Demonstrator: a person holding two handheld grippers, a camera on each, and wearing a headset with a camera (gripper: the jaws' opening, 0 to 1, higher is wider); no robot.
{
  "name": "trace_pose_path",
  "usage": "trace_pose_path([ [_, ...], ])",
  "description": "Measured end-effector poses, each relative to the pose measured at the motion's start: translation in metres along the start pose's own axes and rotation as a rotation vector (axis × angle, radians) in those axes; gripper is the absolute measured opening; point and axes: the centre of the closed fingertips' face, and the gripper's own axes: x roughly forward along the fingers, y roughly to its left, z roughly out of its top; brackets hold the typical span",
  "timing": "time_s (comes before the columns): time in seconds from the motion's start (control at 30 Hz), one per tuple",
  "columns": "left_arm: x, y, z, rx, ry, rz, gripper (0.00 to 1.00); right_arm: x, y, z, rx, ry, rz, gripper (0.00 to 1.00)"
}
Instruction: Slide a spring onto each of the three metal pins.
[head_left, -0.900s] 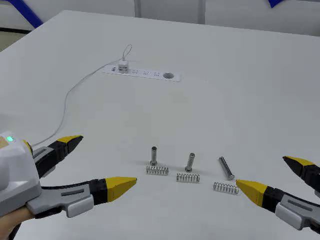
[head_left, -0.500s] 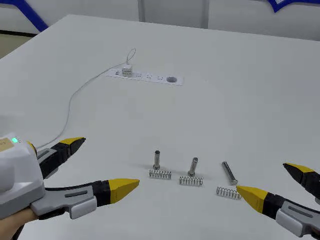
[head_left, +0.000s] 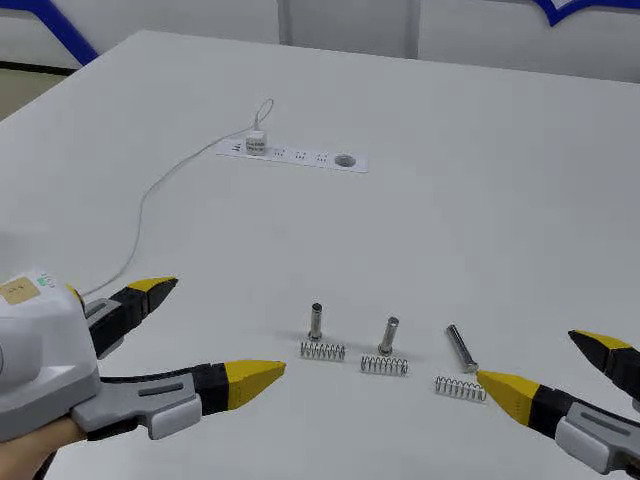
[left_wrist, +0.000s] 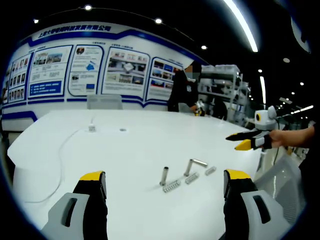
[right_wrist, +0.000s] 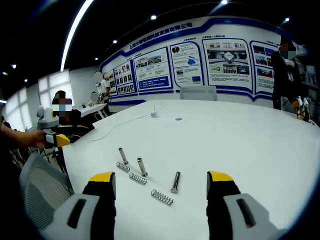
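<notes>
Three metal pins sit on the white table (head_left: 480, 200). The left pin (head_left: 316, 320) and middle pin (head_left: 388, 335) stand upright; the right pin (head_left: 459, 347) lies flat. One spring lies in front of each: left spring (head_left: 322, 351), middle spring (head_left: 384, 365), right spring (head_left: 460, 388). My left gripper (head_left: 208, 330) hovers open to the left of the row, holding nothing. My right gripper (head_left: 542, 360) is open at the right, its near tip just beside the right spring. The left gripper view has the pins (left_wrist: 164, 176) and springs (left_wrist: 171, 186) ahead of the open left gripper (left_wrist: 163, 175). In the right gripper view they lie before the open right gripper (right_wrist: 161, 177).
A white power strip (head_left: 295, 156) with a plugged adapter lies farther back, and its cable (head_left: 140, 210) runs toward the left edge. A mesh chair (right_wrist: 40, 185) stands by the table edge. People stand in the background (left_wrist: 182, 90).
The head camera shifted, so the table contents sit slightly lower and to the right. Both grippers stay open in about the same places; pins and springs have not moved.
</notes>
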Motion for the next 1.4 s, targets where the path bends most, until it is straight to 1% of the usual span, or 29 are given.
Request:
trace_pose_path([
  [0.23,0.000,0.001,-0.004,-0.007,0.009,0.003,0.99,0.006,-0.003,-0.001,0.001,0.011,0.000,0.73],
  [0.3,0.000,0.005,-0.003,-0.029,-0.006,0.023,0.99,0.008,-0.003,-0.001,-0.008,0.015,0.003,0.70],
  [0.37,-0.001,0.006,-0.002,-0.050,-0.020,0.029,0.99,0.009,-0.003,0.000,-0.012,0.013,0.000,0.64],
  [0.43,0.000,0.008,-0.003,-0.050,-0.021,0.034,0.99,0.011,-0.004,0.001,0.006,0.002,-0.001,0.64],
  [0.5,0.001,0.008,-0.004,-0.043,-0.016,0.039,0.99,0.013,-0.005,-0.001,0.008,0.010,-0.002,0.64],
  [0.6,0.004,0.007,-0.006,-0.052,-0.018,0.031,0.99,0.015,-0.008,-0.003,0.003,0.024,-0.003,0.64],
  [0.8,0.009,0.002,-0.011,-0.055,-0.011,0.019,0.99,0.019,-0.014,0.000,0.005,0.025,-0.014,0.63],
  [0.9,0.008,0.001,-0.014,-0.065,-0.005,0.020,0.99,0.022,-0.016,-0.001,-0.006,0.036,-0.019,0.62],
  [1.0,0.007,0.003,-0.017,-0.060,0.004,0.027,0.99,0.026,-0.016,-0.005,-0.019,0.052,-0.016,0.60],
  [1.1,0.007,0.004,-0.014,-0.069,-0.013,0.029,0.99,0.030,-0.019,-0.010,-0.026,0.077,-0.022,0.59],
  [1.17,0.006,0.007,-0.015,-0.073,-0.015,0.035,0.99,0.034,-0.023,-0.011,-0.029,0.087,-0.029,0.58],
  [1.23,0.006,0.008,-0.015,-0.075,-0.012,0.041,0.99,0.036,-0.025,-0.010,-0.030,0.085,-0.031,0.58],
  [1.3,0.005,0.010,-0.019,-0.081,0.002,0.051,0.99,0.039,-0.027,-0.008,-0.024,0.087,-0.030,0.57],
  [1.37,0.006,0.009,-0.021,-0.070,0.010,0.050,0.99,0.042,-0.027,-0.007,-0.030,0.092,-0.029,0.54],
  [1.4,0.007,0.008,-0.022,-0.069,0.014,0.046,0.99,0.044,-0.029,-0.008,-0.041,0.107,-0.035,0.52],
])
